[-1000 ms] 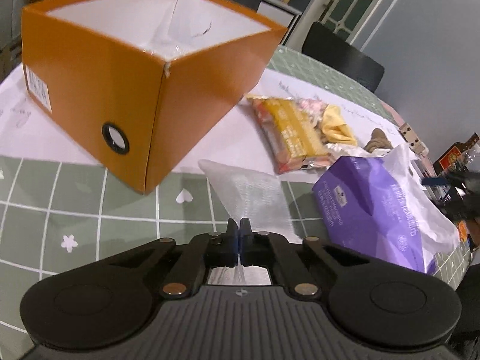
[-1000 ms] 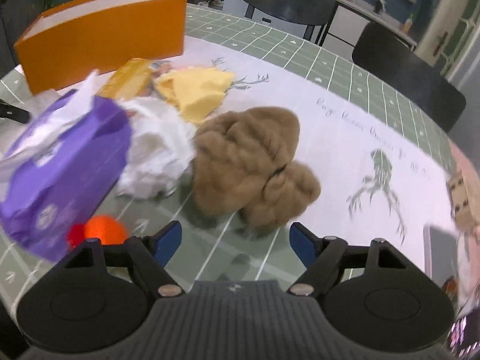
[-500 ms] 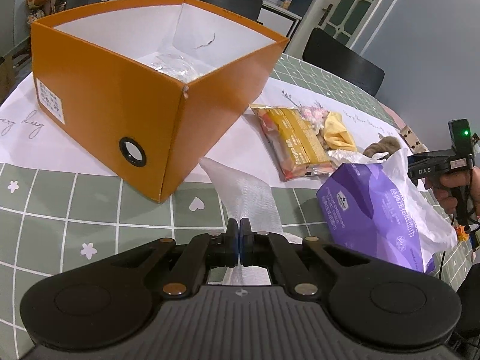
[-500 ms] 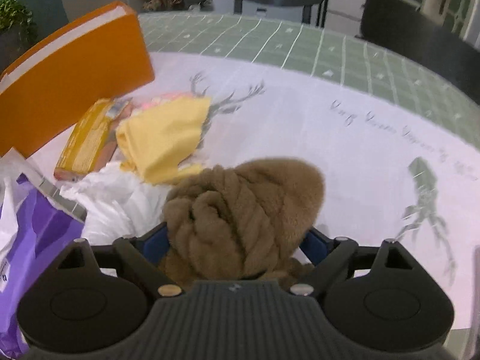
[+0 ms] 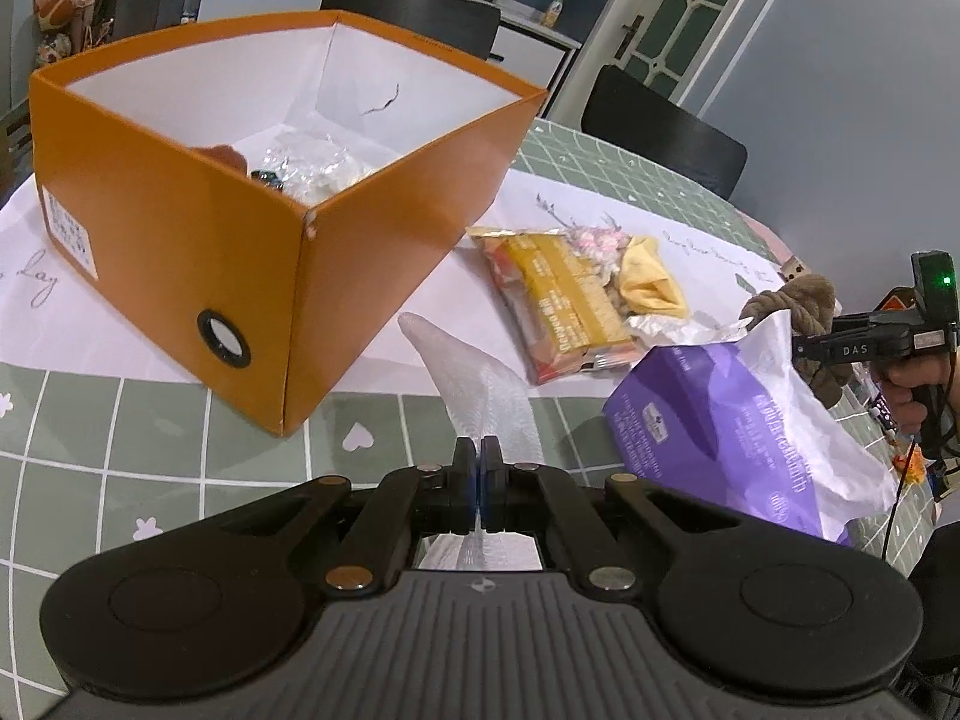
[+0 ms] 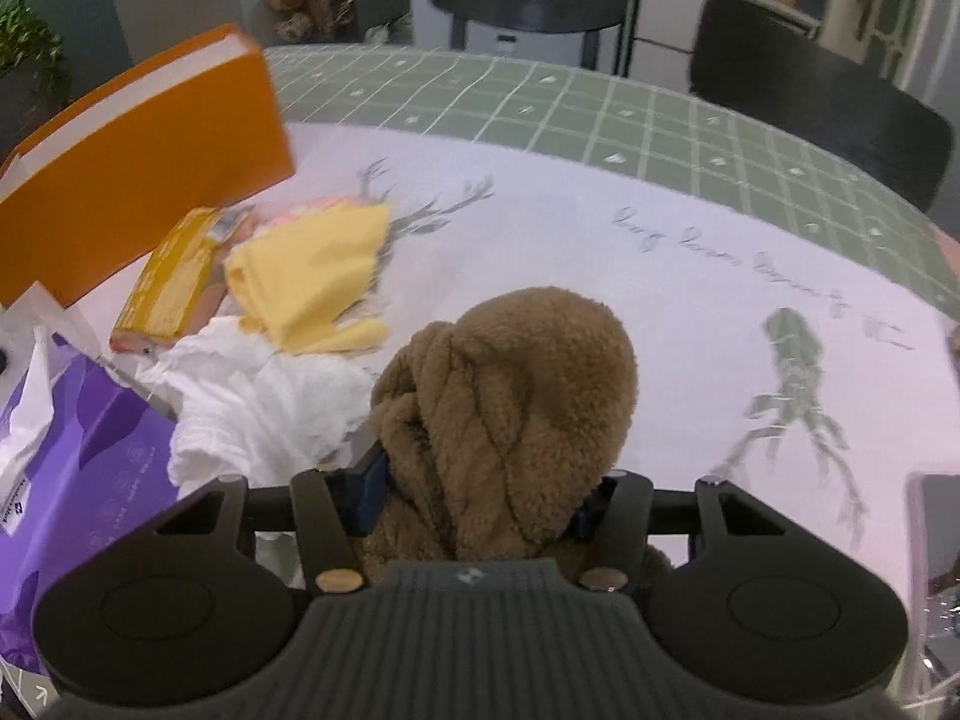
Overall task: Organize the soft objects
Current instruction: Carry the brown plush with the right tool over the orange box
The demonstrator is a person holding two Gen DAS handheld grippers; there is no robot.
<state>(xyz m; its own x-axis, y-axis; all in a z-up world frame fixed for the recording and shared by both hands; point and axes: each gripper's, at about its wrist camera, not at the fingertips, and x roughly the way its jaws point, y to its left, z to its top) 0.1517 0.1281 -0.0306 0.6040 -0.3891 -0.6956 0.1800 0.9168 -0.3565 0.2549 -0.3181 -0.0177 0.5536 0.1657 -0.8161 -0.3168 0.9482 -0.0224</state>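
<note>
I'd judge the sorting barely begun. The orange box (image 5: 336, 276) already has a few things in its bottom: something crinkly and clear, a brown lump, a small dark item I can't identify. Most of the soft goods lie out on the table (image 6: 600, 228): the yellow cloth (image 6: 312, 276), the white crumpled cloth (image 6: 258, 414), the purple tissue pack (image 5: 732, 432) and a yellow snack packet (image 5: 564, 306) beside the box.

My left gripper (image 5: 479, 468) has its jaws pressed fully together on the near end of a white foam sheet (image 5: 480, 384), which lies along the table toward the box corner, just short of it.

My right gripper (image 6: 480, 498) has just been closing; its blue pads now squeeze the brown plush toy (image 6: 510, 408) from both sides, the fuzzy bulk bulging up above the fingers. From the left view the plush appears lifted off the table behind the tissue pack, well apart from the box.

Both pieces are left to go in, then the rest
</note>
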